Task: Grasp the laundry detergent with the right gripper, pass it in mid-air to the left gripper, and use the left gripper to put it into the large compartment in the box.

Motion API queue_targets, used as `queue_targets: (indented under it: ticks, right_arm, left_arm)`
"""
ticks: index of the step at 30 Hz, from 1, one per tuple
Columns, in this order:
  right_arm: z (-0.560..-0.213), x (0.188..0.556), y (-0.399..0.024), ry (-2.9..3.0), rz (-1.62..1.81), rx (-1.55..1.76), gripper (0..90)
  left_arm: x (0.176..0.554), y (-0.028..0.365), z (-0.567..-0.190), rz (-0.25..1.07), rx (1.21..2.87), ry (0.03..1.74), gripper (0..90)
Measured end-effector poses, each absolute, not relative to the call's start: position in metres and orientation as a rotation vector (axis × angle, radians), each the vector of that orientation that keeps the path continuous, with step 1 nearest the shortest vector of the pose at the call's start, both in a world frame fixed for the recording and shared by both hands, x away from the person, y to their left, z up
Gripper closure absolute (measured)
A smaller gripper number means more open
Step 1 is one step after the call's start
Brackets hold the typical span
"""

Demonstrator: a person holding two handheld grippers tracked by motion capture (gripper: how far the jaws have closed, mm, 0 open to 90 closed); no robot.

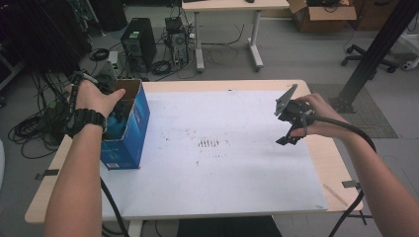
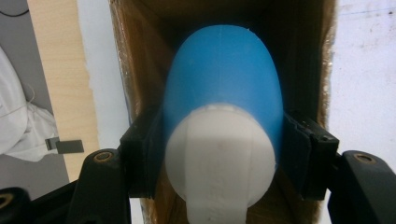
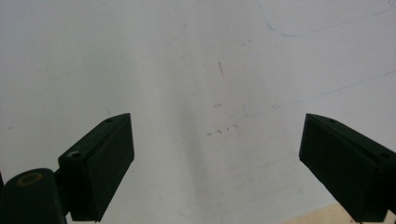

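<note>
My left hand-held gripper (image 2: 219, 154) clamps the blue-and-white bottle (image 2: 223, 126), already inside the open box (image 1: 129, 129) at the tabletop's nine o'clock. Releasing it remains. My right hand-held gripper (image 3: 215, 163) idles at three o'clock, jaws apart, empty.

Even, dim light; perhaps slight softness.

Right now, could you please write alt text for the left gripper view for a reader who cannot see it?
The left gripper clamps a blue and white object between its black jaws, inside the open top of a brown-walled cardboard box. White table covering lies beside the box.
</note>
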State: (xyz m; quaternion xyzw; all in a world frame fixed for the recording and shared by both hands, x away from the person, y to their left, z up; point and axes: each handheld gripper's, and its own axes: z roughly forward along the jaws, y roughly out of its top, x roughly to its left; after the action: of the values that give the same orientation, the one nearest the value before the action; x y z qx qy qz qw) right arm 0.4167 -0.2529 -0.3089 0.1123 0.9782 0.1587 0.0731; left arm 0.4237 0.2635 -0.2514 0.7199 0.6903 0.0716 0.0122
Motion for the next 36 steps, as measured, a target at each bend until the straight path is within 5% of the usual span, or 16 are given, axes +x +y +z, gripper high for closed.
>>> queue_targets:
  ticks: [36]
  right_arm:
    - [-0.312,0.413,-0.252,2.943,0.470,0.336,10.8]
  left_arm:
    - [0.422,0.261,-0.264,0.206,2.274,2.128,37.2]
